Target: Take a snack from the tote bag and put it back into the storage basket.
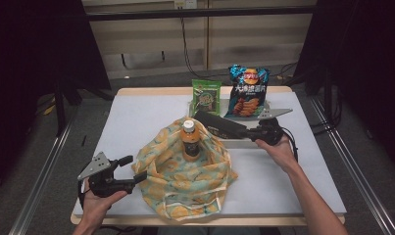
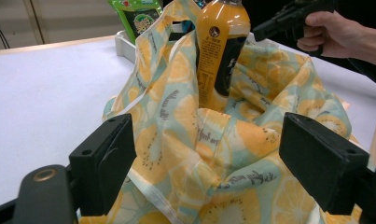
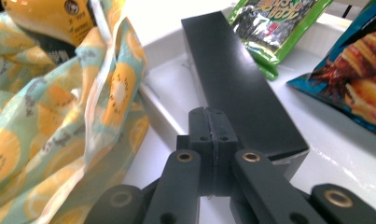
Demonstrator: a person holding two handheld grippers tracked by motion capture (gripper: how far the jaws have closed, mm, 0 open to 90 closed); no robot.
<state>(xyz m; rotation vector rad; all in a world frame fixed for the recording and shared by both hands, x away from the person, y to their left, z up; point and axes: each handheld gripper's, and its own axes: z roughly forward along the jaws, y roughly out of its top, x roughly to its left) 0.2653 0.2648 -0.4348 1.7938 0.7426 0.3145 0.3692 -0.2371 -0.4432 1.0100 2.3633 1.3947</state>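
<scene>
A lemon-print cloth bag (image 1: 185, 174) lies open on the white table (image 1: 136, 117), with an orange drink bottle (image 1: 189, 142) standing upright inside it. The left gripper (image 1: 136, 169) sits at the bag's left edge, its jaws spread wide with the fabric bunched between them but not pinched. The right gripper (image 1: 246, 132) has its jaws pressed flat together with nothing between them, just above a long black box (image 1: 219, 125) that lies in a white tray (image 3: 167, 88) directly behind the bag. A green snack packet (image 1: 206, 97) and a blue chip bag (image 1: 247, 93) lean at the tray's far side, well beyond the bottle.
</scene>
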